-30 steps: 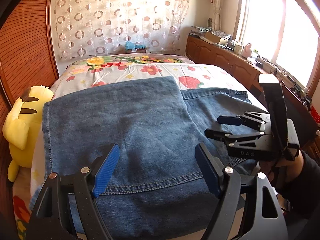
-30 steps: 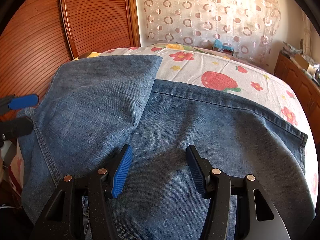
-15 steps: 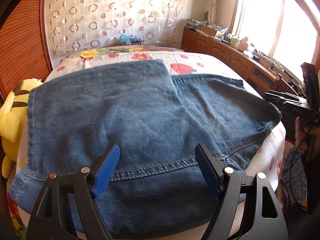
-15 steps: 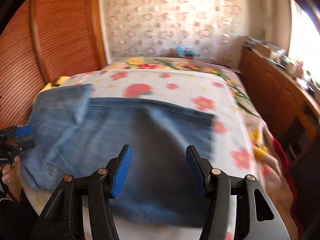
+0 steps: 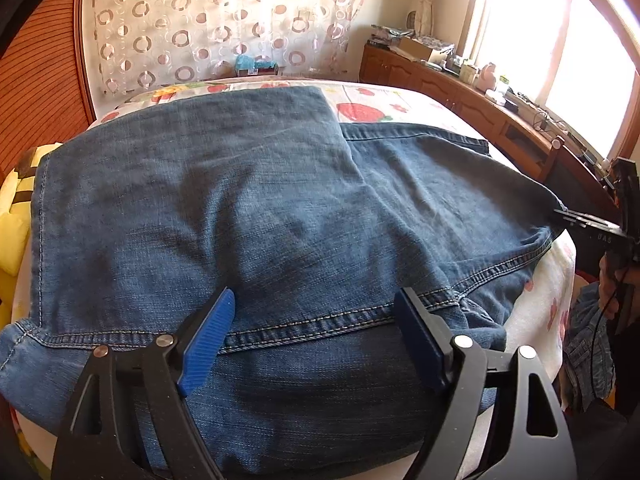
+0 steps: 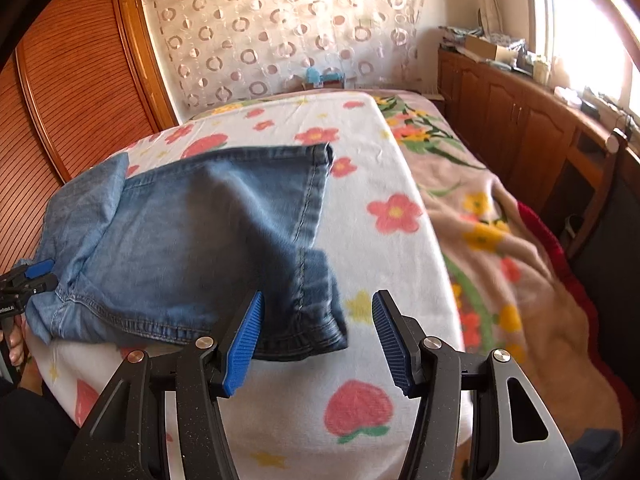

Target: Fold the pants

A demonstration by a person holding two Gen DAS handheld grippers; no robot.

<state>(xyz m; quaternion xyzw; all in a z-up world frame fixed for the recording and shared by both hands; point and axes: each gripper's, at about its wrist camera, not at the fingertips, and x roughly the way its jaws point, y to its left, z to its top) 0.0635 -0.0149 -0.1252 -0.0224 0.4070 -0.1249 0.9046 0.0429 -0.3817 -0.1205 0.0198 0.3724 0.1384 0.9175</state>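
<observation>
With the jeans part-folded along the bed's near edge, the right gripper has swung to the leg hem, jaws apart and empty, while the left gripper, just widened, holds nothing, ready for another fold.

We note the pants as blue denim, matt, with a fine woven grain, pale stitched seams and faded wear. The bed sheet reads as soft matt cloth, printed with flowers and strawberries; the blanket beside it looks fleecy. Left gripper and right gripper: matt black plastic frames, small shiny metal rivets, ribbed blue pads. Wardrobe and cabinets: varnished wood, semi-gloss, the former slatted. Curtain: sheer fabric with circles.
</observation>
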